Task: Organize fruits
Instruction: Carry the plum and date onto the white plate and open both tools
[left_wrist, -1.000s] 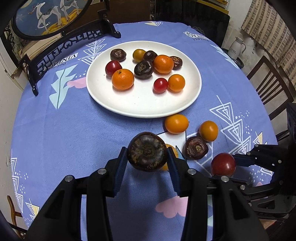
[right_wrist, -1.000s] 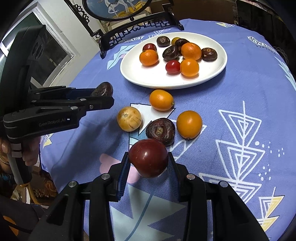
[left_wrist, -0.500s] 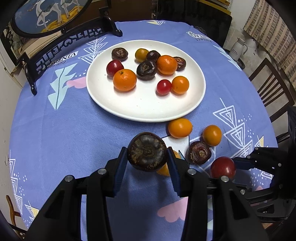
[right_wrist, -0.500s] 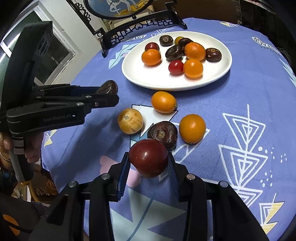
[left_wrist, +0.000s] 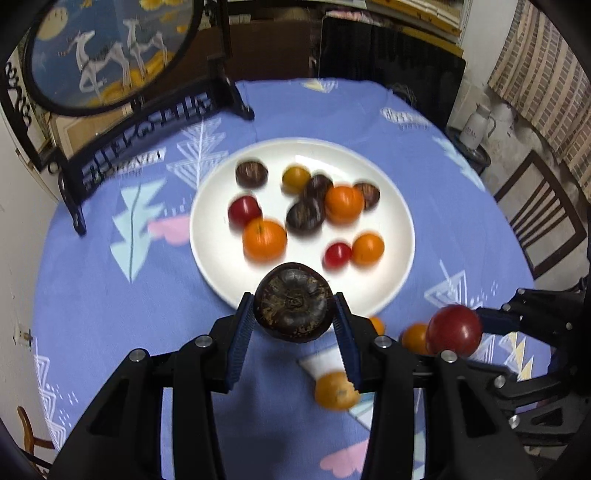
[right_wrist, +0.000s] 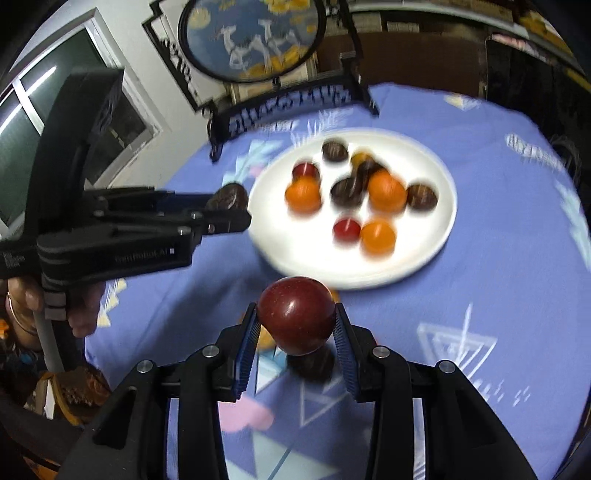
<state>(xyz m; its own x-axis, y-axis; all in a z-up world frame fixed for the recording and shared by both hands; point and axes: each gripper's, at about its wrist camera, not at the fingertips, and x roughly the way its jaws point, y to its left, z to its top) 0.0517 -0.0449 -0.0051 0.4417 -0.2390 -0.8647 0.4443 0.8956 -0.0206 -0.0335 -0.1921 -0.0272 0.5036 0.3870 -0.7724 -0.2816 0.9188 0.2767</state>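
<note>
My left gripper (left_wrist: 293, 302) is shut on a dark brown mangosteen (left_wrist: 293, 301), held just above the near rim of the white plate (left_wrist: 221, 273). My right gripper (right_wrist: 295, 317) is shut on a dark red plum (right_wrist: 297, 314), raised over the blue tablecloth just short of the plate (right_wrist: 439, 247). The plate holds several oranges, small red fruits and dark mangosteens. In the left wrist view the plum (left_wrist: 453, 329) shows at the right. In the right wrist view the mangosteen (right_wrist: 228, 197) hangs at the plate's left edge.
Loose oranges (left_wrist: 334, 390) and another orange (left_wrist: 415, 338) lie on the cloth under the grippers, with a dark fruit (right_wrist: 312, 363) below the plum. A black framed ornament stand (left_wrist: 147, 122) stands at the table's back left. A wooden chair (left_wrist: 543, 218) is at the right.
Both grippers rose and moved toward the plate with their fruits still held. The loose fruits on the cloth slid down behind the fingers, and the scene is motion-blurred.
</note>
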